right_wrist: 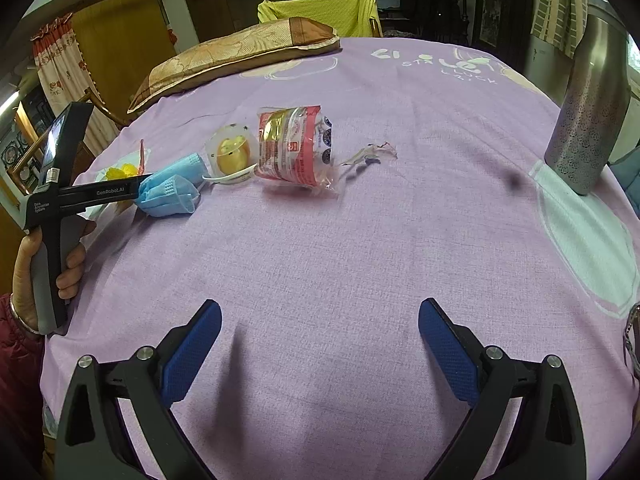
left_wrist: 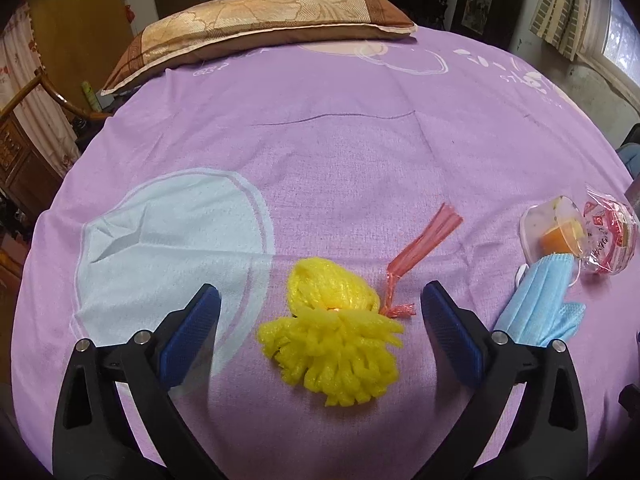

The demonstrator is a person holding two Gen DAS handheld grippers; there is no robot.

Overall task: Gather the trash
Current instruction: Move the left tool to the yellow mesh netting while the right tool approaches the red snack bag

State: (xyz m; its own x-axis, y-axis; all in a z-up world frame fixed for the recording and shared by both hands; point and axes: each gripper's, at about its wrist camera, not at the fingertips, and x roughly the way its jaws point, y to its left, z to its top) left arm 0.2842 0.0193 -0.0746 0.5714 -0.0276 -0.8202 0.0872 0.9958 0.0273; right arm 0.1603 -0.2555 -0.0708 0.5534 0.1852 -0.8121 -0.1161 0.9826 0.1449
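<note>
**Trash on the bed, both grippers wide**

We see the left gripper (left_wrist: 320, 312) with its jaws spread wide, nothing pressed between the pads. The yellow foam net (left_wrist: 334, 340) lies on the purple sheet (left_wrist: 340, 160) between the two blue pads, touching neither. A pink strip (left_wrist: 416, 256) lies just beyond the net, its lower end touching the net's right edge.

To the right we note a blue mask (left_wrist: 536, 304), crumpled, partly behind the right finger. Just past it a clear cup (left_wrist: 554, 230) lies on its side with something orange inside, and a red-printed wrapper (left_wrist: 608, 240) sits against the cup.

The right gripper (right_wrist: 320, 328) is also open and empty, over bare sheet. From its camera we see the mask, cup and wrapper in a row across the sheet, and a small clear scrap (right_wrist: 370, 154) near the wrapper's right. A metal flask (right_wrist: 588, 120) stands upright at the far right. A hand (right_wrist: 44, 268) grips the left tool's handle at the left edge. A brown pillow (right_wrist: 236, 60) lies at the head of the bed.
</note>
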